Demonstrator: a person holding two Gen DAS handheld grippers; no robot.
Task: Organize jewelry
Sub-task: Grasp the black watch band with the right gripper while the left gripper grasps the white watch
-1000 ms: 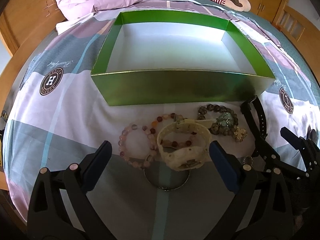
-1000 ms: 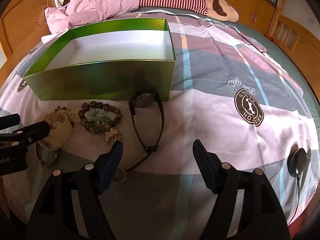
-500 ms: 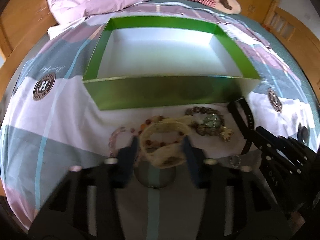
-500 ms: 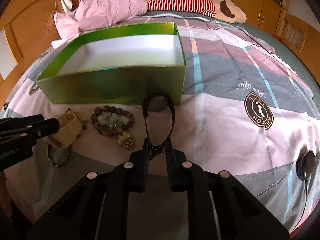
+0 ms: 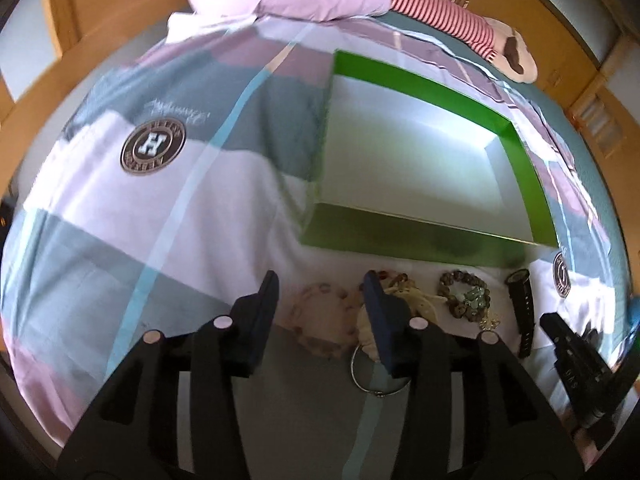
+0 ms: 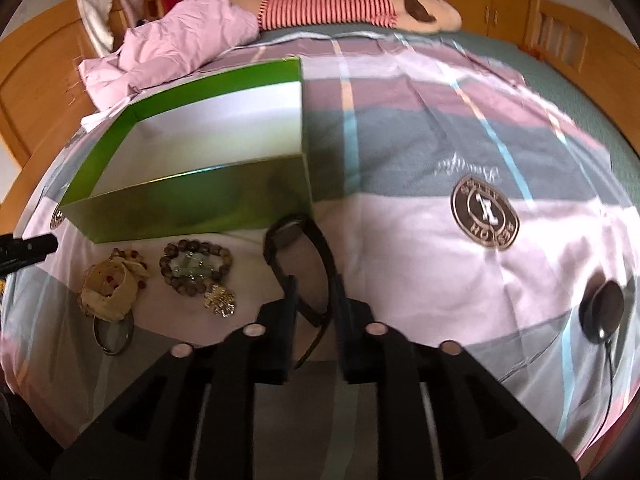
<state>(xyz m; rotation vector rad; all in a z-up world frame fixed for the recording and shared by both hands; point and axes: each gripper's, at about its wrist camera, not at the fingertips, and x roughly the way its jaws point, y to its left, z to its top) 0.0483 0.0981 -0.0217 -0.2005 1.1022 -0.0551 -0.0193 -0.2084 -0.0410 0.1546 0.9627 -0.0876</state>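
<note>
The right gripper (image 6: 314,312) is clenched on the strap of the black watch (image 6: 298,236), which lies on the bedspread (image 6: 420,184) with its face just beside the near corner of the green box (image 6: 192,196). The left gripper (image 5: 320,316) is released, fingers apart above a pink bead bracelet (image 5: 320,320), beside a cream watch (image 5: 404,304) and a metal ring (image 5: 376,372). A brown bead bracelet (image 6: 196,266) with a green pendant lies between the two watches.

Judgement: the step in hand is lifting the black watch into the box. The grip sits near the strap end, so the heavy face will likely swing; a straight lift high enough to clear the box wall is advised, with release low over the white floor.

The surface is a soft, plaid bedspread with round logos. A pink quilt (image 6: 180,48) and a striped plush toy (image 6: 360,8) lie at the far end. Wooden bed frame and cupboards surround. A black puck on a cable (image 6: 602,312) rests at the right.
</note>
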